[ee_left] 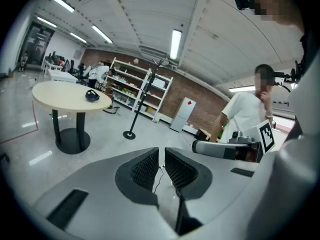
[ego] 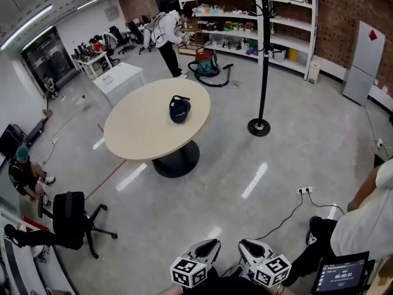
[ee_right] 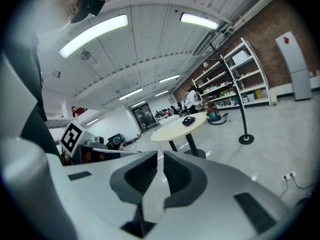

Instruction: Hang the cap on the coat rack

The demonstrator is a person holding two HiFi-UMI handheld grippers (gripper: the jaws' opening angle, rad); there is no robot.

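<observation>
A dark blue cap (ego: pixel 179 109) lies on the round beige table (ego: pixel 141 134), far ahead of me. The black coat rack (ego: pixel 264 54) stands on the floor to the table's right, on a round base. My left gripper (ego: pixel 210 244) and right gripper (ego: pixel 245 244) are held low at the bottom edge, side by side and far from the table. In the left gripper view the left gripper (ee_left: pixel 161 156) has its jaws nearly together with nothing between them; the cap (ee_left: pixel 92 95) and rack (ee_left: pixel 141 101) are distant. The right gripper (ee_right: pixel 160 161) looks the same, with the cap (ee_right: pixel 188 119) far off.
A black office chair (ego: pixel 70 220) stands at the near left. A person (ego: pixel 362 220) stands close on my right, near a power strip (ego: pixel 305 190) and its cable. Shelves (ego: pixel 245 17), a vacuum (ego: pixel 207 66), another person (ego: pixel 167 32) and a white fridge (ego: pixel 365 60) are at the back.
</observation>
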